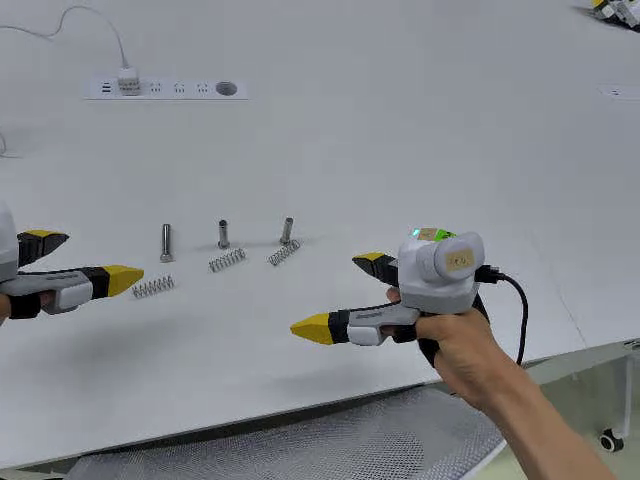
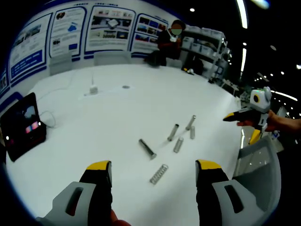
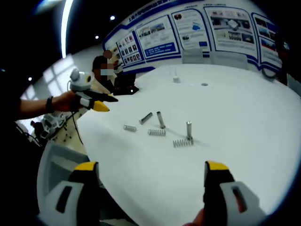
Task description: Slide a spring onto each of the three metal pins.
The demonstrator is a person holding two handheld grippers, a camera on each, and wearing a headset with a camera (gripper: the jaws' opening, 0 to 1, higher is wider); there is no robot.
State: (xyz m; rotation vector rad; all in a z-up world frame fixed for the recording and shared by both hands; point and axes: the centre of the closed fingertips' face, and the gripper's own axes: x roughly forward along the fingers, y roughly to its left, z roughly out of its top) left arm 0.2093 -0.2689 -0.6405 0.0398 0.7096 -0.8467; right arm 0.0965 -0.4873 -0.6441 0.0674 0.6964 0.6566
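Three short metal pins stand upright in a row on the white table: left pin (image 1: 166, 242), middle pin (image 1: 223, 233), right pin (image 1: 287, 230). A loose spring lies flat just in front of each: (image 1: 153, 287), (image 1: 227, 260), (image 1: 284, 253). My left gripper (image 1: 90, 258) hovers open at the left edge, beside the left spring, holding nothing. My right gripper (image 1: 340, 294) is open and bare, to the right of the row and nearer the table's front. In the left gripper view the nearest spring (image 2: 159, 173) lies ahead between the open jaws. The right gripper view looks toward the pins (image 3: 161, 119).
A white power strip (image 1: 165, 88) with a plugged-in adapter lies at the back left. The table's front edge runs just below the right gripper, with a mesh chair (image 1: 300, 440) under it. A dark tablet (image 2: 21, 125) stands far left. A person sits at the table's far side.
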